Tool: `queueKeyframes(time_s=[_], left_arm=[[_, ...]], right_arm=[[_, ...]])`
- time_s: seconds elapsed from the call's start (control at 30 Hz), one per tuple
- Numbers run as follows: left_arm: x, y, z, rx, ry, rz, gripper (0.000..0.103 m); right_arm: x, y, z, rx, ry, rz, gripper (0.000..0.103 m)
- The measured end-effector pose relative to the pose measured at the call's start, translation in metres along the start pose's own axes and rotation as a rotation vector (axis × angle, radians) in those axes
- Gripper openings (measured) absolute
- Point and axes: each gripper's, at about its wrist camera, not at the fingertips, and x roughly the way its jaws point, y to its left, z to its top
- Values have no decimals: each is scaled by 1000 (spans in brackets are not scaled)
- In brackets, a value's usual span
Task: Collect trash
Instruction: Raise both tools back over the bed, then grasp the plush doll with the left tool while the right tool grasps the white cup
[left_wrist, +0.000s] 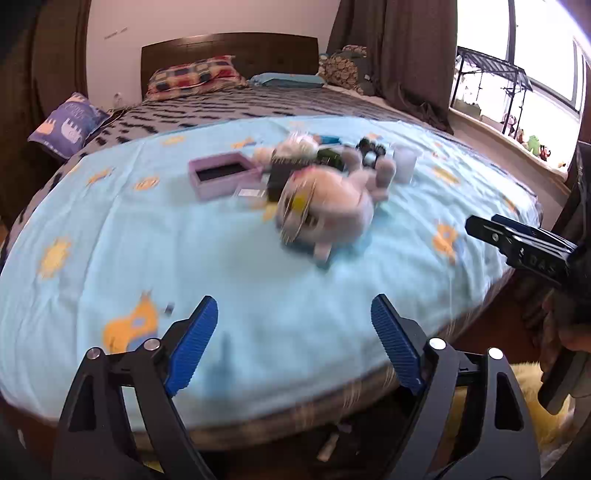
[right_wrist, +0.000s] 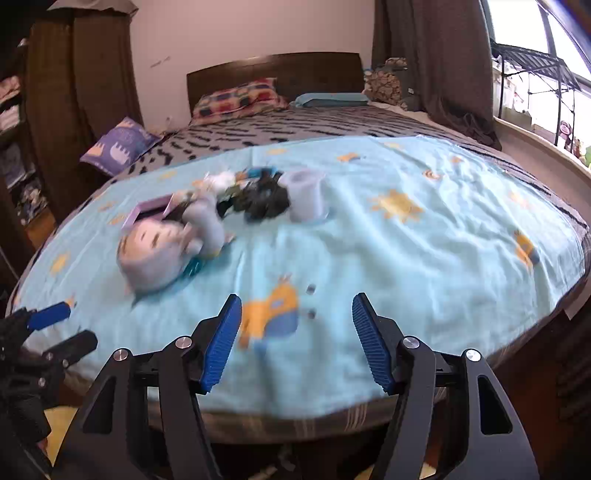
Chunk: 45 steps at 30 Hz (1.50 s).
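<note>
- The left gripper (left_wrist: 293, 341), black-framed with blue ribbed pads, has its jaws spread wide with nothing between them; only the pale blue blanket printed with yellow cartoon figures (left_wrist: 110, 229) shows through the gap
- The right gripper (right_wrist: 297, 341), of the same build, also stands apart and empty; both hang over the near edge of the bed, probably so the whole heap can be surveyed before a pick
- The task's things, a blurred cluster of dark and white wrappers and scraps (right_wrist: 258, 194), lie well ahead of both grippers, ahead and to the left of the right one; their outlines are too smeared to name singly
- The heap's long axis runs roughly crosswise to the fingers, from a lilac open box (left_wrist: 221, 173) to a pale translucent cup (right_wrist: 306, 199)
- A soft pink plush toy (left_wrist: 332, 206) lies nearest the grippers, head toward them; likely not trash
</note>
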Motion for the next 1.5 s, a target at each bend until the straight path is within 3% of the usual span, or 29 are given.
queueKeyframes(time_s=[0.33, 0.9, 0.97, 1.03, 1.13, 1.27, 1.5], left_arm=[[38, -14, 40, 13, -1, -18, 84], [86, -14, 57, 4, 35, -43, 91], [88, -15, 59, -2, 37, -54, 90], [89, -18, 60, 4, 35, -69, 89], [89, -20, 60, 18, 31, -50, 79], [82, -17, 60, 9, 24, -43, 77], [38, -18, 68, 30, -74, -13, 75]], right_arm=[[49, -4, 50, -13, -6, 9, 64], [108, -1, 69, -21, 42, 31, 63], [112, -2, 69, -16, 45, 42, 56], [114, -3, 69, -17, 47, 47, 38], [112, -2, 69, -25, 36, 49, 37], [96, -2, 71, -22, -7, 48, 37], [55, 4, 79, -38, -63, 53, 37]])
